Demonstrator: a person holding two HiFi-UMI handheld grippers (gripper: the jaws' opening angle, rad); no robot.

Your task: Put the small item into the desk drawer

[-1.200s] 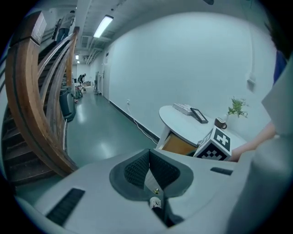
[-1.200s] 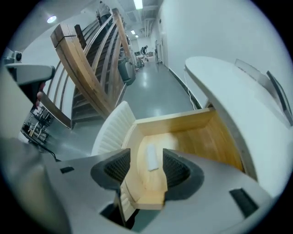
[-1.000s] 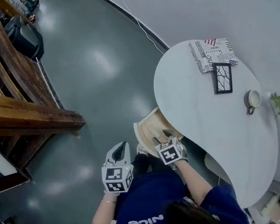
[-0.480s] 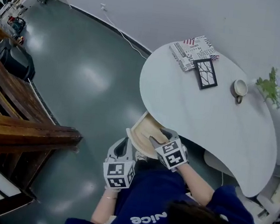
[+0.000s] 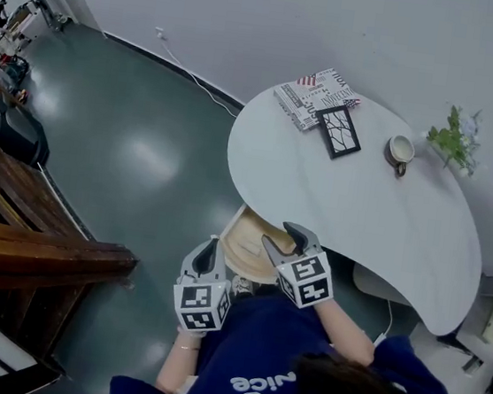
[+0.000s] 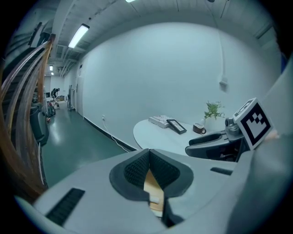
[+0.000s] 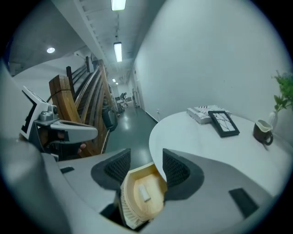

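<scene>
A curved wooden drawer (image 5: pixel 242 246) stands pulled out from under the white desk (image 5: pixel 352 205). In the right gripper view a small white item (image 7: pixel 143 192) lies on the floor of the drawer (image 7: pixel 137 203). My right gripper (image 5: pixel 288 238) hovers open just above the drawer's right side, and its jaws (image 7: pixel 145 167) frame the drawer with nothing held. Left of the drawer, my left gripper (image 5: pixel 208 251) has its pads closed together (image 6: pixel 149 157); only a sliver of wood shows through the narrow gap.
On the desk lie a printed magazine (image 5: pixel 308 94), a black picture frame (image 5: pixel 338 131), a cup (image 5: pixel 400 150) and a small plant (image 5: pixel 454 137). Dark wooden stairs (image 5: pixel 35 250) rise at the left across the green floor. A person's blue sleeve is below.
The right gripper has lifted up and back from the drawer, still open. The head view has swung, so the desk sits further left. The left gripper has stayed beside the drawer.
</scene>
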